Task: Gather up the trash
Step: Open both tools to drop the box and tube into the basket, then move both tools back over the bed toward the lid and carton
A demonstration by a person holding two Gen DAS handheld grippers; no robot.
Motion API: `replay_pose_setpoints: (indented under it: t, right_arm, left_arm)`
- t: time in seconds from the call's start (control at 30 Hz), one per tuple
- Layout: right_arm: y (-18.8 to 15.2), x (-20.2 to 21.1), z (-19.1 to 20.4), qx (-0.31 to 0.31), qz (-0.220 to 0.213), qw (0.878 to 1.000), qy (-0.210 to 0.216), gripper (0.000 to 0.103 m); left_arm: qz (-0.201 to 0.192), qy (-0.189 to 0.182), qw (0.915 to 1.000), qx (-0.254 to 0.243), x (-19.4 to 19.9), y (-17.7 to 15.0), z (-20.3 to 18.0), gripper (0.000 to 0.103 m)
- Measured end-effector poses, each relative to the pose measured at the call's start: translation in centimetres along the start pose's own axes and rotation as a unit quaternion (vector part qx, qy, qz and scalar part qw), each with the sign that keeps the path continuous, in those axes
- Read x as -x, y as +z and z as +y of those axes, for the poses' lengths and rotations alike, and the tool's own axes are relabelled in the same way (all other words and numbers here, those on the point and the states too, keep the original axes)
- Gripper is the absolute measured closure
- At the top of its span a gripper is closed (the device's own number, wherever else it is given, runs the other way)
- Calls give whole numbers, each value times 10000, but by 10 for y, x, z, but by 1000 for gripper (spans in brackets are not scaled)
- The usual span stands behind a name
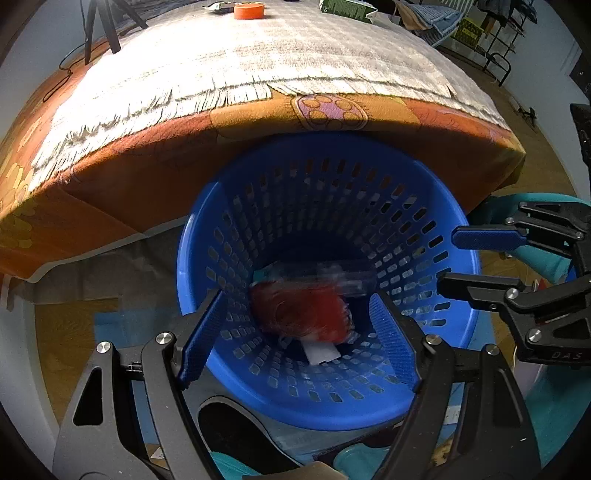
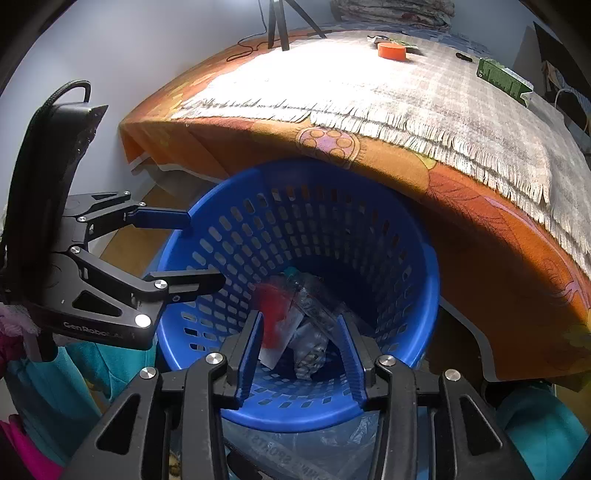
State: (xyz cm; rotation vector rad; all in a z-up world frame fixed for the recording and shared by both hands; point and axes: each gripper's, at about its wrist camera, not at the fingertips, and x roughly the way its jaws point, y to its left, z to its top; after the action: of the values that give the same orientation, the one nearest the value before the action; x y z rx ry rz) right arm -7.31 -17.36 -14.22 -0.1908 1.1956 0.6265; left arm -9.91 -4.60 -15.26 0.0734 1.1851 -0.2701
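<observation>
Two hand-held grippers hung over a blue perforated basket (image 1: 436,332) that stood on the floor against the near edge of a table draped in an orange patterned cloth (image 1: 147,162) and a grey fringed cloth (image 1: 258,55).

The left gripper (image 1: 299,332) pointed steeply down into the basket, its blue-padded jaws spread wide with nothing between them. The right gripper (image 2: 301,354), just beside it on the right, also pointed down over the basket; its jaws stood apart and gripped nothing.

The collected trash lay at the basket's bottom: a red wrapper (image 1: 303,314), blurred in the left wrist view, a clear plastic bottle (image 2: 314,302) beside it, and a white scrap of paper (image 1: 321,352) at the near side.

Far back on the table sat an orange roll of tape (image 1: 249,11) and, to its right, a green box (image 2: 502,79).
</observation>
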Motion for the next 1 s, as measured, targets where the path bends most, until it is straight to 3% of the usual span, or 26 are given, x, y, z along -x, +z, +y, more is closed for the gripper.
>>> replay_pose_setpoints:
  t: [0.47,0.63,0.73,0.9,1.0]
  right_arm:
    - [-1,-1,0,-28,8,10000,-41,56]
    - [2,2,-1,-77,-61,9999,-80,48]
    - [3,5,-4,-124,-137,9997,-147,35]
    - [9,12,-9,-267,-224,9993,-169,33]
    - [14,18,-14,-355,-323,9986,-209,16]
  left_arm:
    - [-19,7,10000,-4,2,-1,0,21]
    - [-88,-17,10000,38,8,2,1,21]
    - [-189,-21,9998,96,13,6,3,21]
    - [-374,-51,9990,233,23,18,9,21]
    - [-488,-100,9981,367,31,30,16,21]
